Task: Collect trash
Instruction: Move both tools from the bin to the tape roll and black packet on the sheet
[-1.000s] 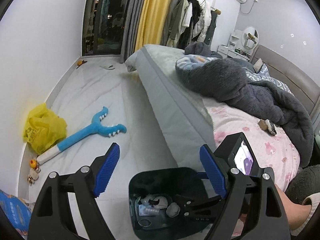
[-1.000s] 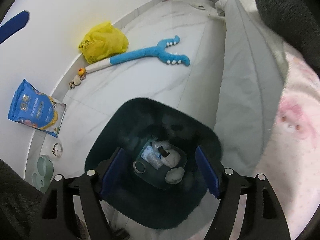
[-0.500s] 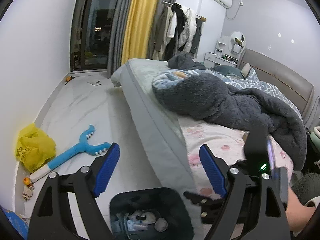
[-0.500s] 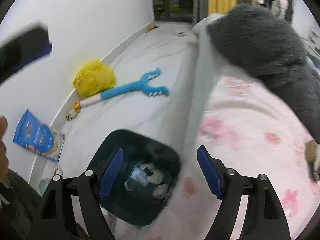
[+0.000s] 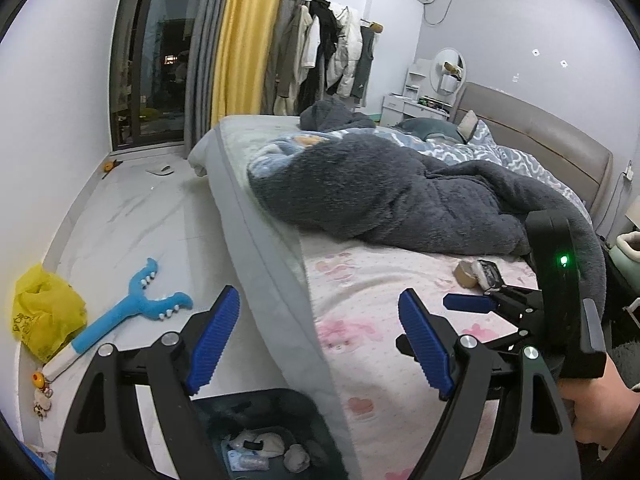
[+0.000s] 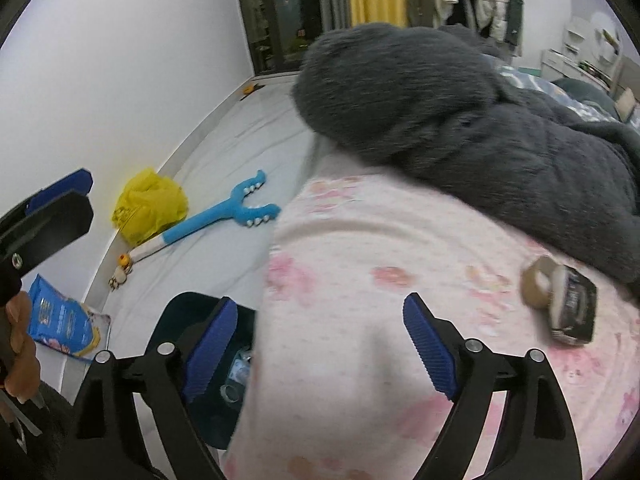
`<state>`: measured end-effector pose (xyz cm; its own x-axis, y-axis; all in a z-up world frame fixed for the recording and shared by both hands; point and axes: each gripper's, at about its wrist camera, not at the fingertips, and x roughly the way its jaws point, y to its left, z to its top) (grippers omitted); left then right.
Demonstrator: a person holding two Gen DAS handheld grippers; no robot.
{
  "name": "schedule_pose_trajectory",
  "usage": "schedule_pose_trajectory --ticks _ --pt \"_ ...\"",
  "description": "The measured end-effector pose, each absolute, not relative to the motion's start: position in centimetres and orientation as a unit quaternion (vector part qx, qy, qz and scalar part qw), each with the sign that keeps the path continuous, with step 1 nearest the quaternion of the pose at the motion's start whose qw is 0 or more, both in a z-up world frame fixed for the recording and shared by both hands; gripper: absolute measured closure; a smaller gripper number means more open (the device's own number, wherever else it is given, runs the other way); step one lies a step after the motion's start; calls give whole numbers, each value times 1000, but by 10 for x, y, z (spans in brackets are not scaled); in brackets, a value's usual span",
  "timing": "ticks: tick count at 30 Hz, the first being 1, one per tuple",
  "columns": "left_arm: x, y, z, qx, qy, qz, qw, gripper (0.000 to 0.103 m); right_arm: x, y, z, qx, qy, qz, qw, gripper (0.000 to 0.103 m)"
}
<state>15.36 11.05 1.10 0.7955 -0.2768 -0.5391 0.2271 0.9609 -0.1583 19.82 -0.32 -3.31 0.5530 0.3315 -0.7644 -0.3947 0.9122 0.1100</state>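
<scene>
Both claws spread and empty, right claw [image 6: 320,344] short of the tape roll [image 6: 538,282] and black packet [image 6: 574,310] on the bed; risk: snagging soft sheet [image 6: 360,240], or knocking the roll away.

Bed sheet [image 6: 360,360]: pink printed cloth, matt. Blanket [image 5: 400,200]: dark grey fleece, shaggy. Floor [image 5: 132,220]: glossy white veined tile. Bin [image 5: 280,404]: dark, smooth plastic. Bag [image 5: 44,316]: thin yellow plastic, crinkled. Toy [image 5: 132,308]: blue plush. Fingers [image 5: 212,340]: ribbed blue pads set on black matt plastic. Tape roll [image 6: 540,282]: brown, glossy.
</scene>
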Motion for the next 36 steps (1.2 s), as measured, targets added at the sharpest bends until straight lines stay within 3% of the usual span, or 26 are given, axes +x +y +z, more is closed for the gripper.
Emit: schedule_pose_trajectory --ticks 11,21,36 --pt "169 69 15 -46 291 -168 941 19 204 -68 -30 -24 415 162 895 12" --pt "181 29 8 -37 299 -191 934 7 206 -119 -30 8 402 143 904 5" --pt "199 -3 -12 -24 321 -180 929 4 229 -174 -57 51 419 119 899 3"
